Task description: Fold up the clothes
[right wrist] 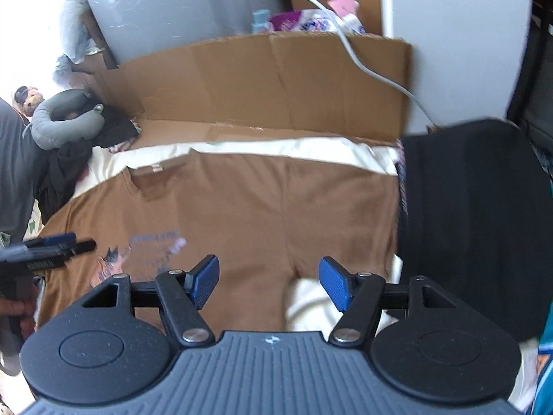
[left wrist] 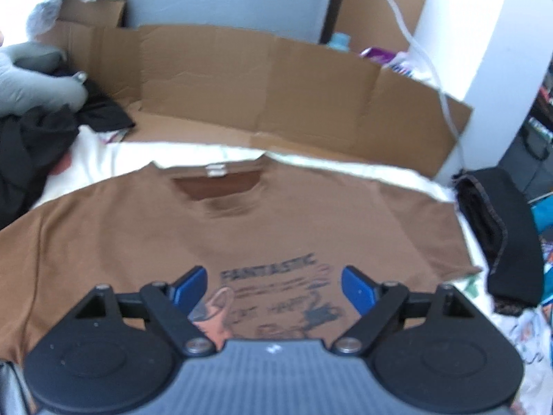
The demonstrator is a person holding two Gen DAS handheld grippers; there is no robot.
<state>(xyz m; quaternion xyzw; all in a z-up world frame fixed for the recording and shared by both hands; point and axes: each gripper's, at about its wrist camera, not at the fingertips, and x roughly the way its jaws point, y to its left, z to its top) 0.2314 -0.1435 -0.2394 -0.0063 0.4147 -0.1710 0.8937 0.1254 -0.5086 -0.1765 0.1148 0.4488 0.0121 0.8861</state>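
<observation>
On the white sheet [left wrist: 103, 155], brown T-shirt [left wrist: 138, 224] spread flat, left tongs [left wrist: 274, 285] and right tongs [right wrist: 269, 282] both agape, empty

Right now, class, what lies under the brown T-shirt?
A cream cloth shows past the brown T-shirt at its collar edge and right side. Whatever lies beneath the shirt's middle is covered.
</observation>
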